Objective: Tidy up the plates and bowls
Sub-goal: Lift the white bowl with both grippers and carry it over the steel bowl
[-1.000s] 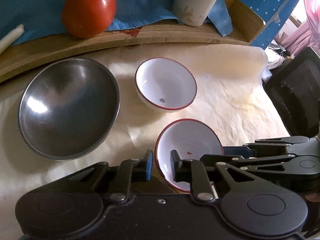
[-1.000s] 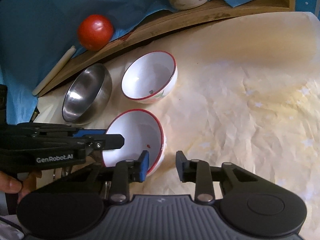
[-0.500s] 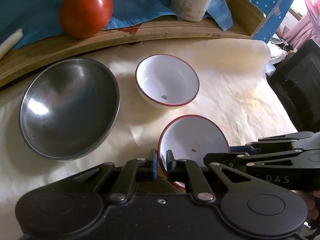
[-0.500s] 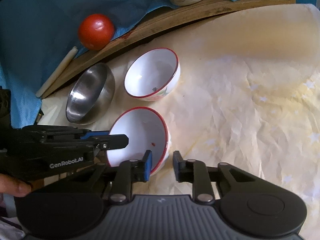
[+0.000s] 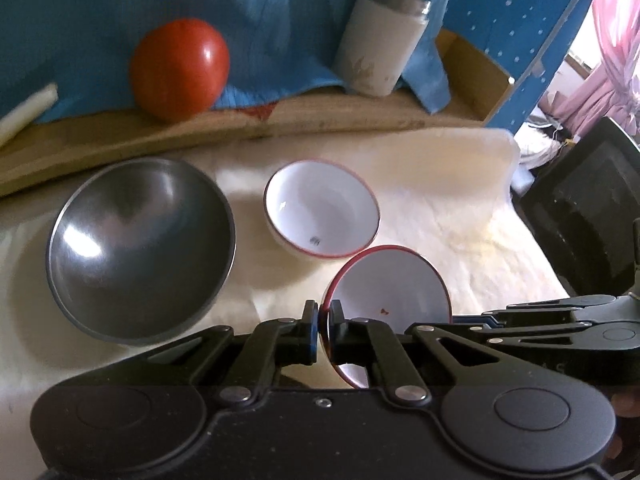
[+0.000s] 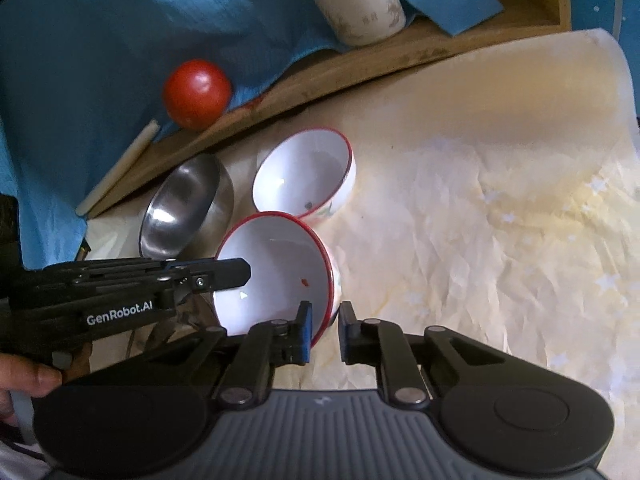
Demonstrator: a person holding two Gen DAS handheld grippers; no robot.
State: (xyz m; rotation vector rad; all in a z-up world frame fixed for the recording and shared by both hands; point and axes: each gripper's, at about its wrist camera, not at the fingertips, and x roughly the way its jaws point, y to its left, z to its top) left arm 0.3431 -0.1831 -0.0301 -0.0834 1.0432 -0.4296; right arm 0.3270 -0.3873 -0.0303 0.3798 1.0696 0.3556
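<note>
Both grippers hold the same red-rimmed white bowl (image 5: pixel 390 288), the nearer of two alike, which is tilted with its open side toward the steel bowl (image 5: pixel 140 248). The left gripper (image 5: pixel 325 322) is clamped on the bowl's rim on the side facing the steel bowl, one pad inside the wall and one outside. The right gripper (image 6: pixel 324 330) has the opposite rim between its fingers, also one inside and one outside, and is closed on it (a sliver of gap shows beside the outer pad in the right wrist view, though the jaws sit as tight as they get).

Taking the steel bowl as the landmark: the held bowl is just beside it on the cream paper cover (image 6: pixel 480 240), toward the cameras. The second red-rimmed bowl (image 5: pixel 320 216) sits upright next to the steel bowl, and the held bowl's upper rim overlaps it in both views, so I cannot tell whether they touch. Beyond the steel bowl runs a wooden ledge (image 5: pixel 280 124) with blue cloth (image 5: pixel 100 20) on it. A tomato (image 5: pixel 180 68) rests there, and a pale cylindrical canister (image 5: pixel 380 48) stands further along. A fingertip (image 6: pixel 36 376) shows below the left gripper's body.
</note>
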